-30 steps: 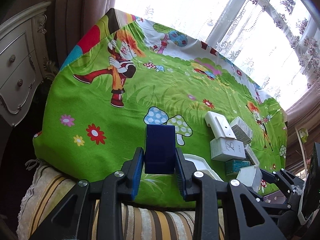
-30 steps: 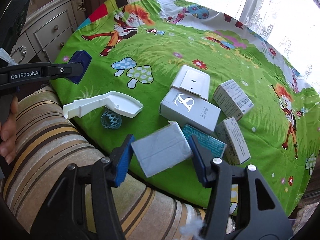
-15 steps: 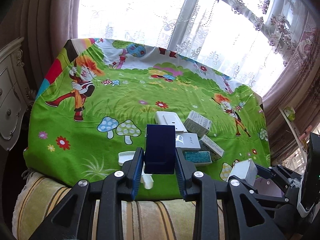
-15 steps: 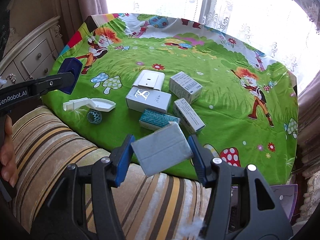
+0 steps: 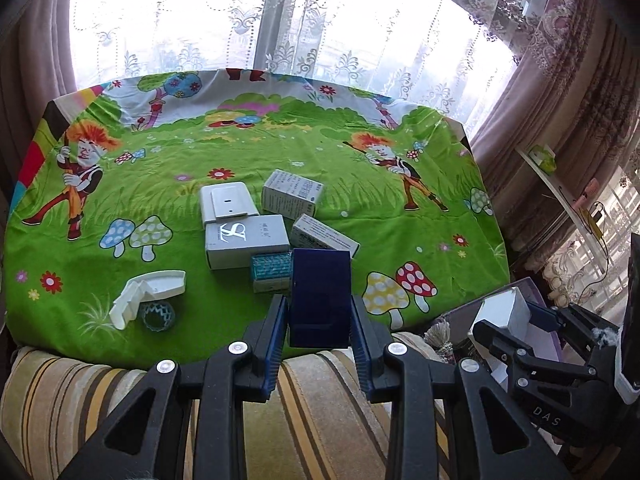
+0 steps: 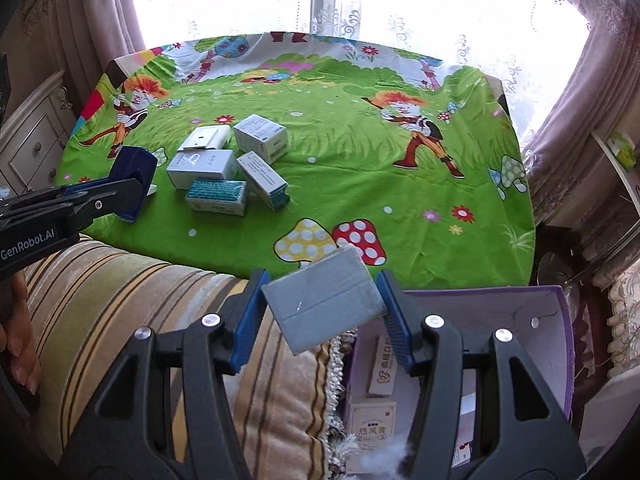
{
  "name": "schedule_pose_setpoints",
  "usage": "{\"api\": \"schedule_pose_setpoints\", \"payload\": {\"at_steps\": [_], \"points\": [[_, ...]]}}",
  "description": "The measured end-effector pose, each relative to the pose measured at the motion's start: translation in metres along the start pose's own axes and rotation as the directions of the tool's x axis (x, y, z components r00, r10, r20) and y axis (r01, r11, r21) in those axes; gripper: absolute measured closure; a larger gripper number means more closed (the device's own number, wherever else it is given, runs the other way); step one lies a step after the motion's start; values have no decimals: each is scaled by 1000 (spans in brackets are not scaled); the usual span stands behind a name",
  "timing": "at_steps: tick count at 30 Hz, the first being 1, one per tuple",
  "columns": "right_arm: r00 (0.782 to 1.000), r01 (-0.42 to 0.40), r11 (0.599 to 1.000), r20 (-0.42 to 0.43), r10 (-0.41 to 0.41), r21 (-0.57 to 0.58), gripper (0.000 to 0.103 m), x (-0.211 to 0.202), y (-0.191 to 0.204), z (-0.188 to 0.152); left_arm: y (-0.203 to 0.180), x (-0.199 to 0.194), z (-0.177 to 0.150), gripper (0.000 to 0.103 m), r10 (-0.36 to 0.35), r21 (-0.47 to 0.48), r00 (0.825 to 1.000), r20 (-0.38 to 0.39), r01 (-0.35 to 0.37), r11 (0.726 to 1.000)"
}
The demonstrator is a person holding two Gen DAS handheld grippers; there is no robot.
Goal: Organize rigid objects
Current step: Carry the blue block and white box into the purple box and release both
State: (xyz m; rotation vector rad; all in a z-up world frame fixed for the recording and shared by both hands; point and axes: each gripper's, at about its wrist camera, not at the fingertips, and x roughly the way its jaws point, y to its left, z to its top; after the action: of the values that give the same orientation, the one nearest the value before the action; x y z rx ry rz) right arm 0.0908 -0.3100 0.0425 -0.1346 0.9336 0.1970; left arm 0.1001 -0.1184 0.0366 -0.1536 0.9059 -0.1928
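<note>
Squarely between jaws — navy box (image 5: 320, 296), grey box (image 6: 324, 300).

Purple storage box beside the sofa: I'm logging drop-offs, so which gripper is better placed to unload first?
Right. The right gripper, shut on the grey box, hangs at the purple storage box; the left gripper holds the blue box over the sofa edge.

My dark blue rectangular box (image 5: 320, 296) covering part of the teal patterned carton (image 5: 271, 266), my purple-walled cardboard bin (image 6: 554, 304) cut off below, small print on its packets (image 6: 370, 424) unreadable
</note>
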Motion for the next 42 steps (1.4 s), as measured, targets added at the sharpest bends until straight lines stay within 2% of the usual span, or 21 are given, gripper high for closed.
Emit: {"api": "schedule_pose_setpoints", "payload": {"at_steps": [8,19,27,32,34,38,42], "points": [[994,110,987,-13,-109,114,44,-15,-60,-28,-57,17,-11,71,-69,101,995,-76,77,992],[969,247,934,-76,-236,258,44,-23,-126,-66,-132,34,-27,71,-127,235,978,-165,164,958],[956,292,896,-83,-280,336,44,-33,-152,-78,-167,38,-35,71,-158,299,968,-193,211,931],[955,297,882,-86,-286,366,43,-34,-161,-81,-180,41,-37,70,-183,302,960,-214,243,922],[954,299,877,-86,-288,377,39,-34,-163,-81,-182,43,-37,69,-188,302,956,-225,252,919],[958,282,873,-69,-278,399,24,-38,-163,-80,-182,40,-38,55,-184,303,958,-222,247,920],[959,274,874,-42,-281,402,17,-43,-155,-74,-176,34,-33,55,-152,319,970,-191,208,925]]}}
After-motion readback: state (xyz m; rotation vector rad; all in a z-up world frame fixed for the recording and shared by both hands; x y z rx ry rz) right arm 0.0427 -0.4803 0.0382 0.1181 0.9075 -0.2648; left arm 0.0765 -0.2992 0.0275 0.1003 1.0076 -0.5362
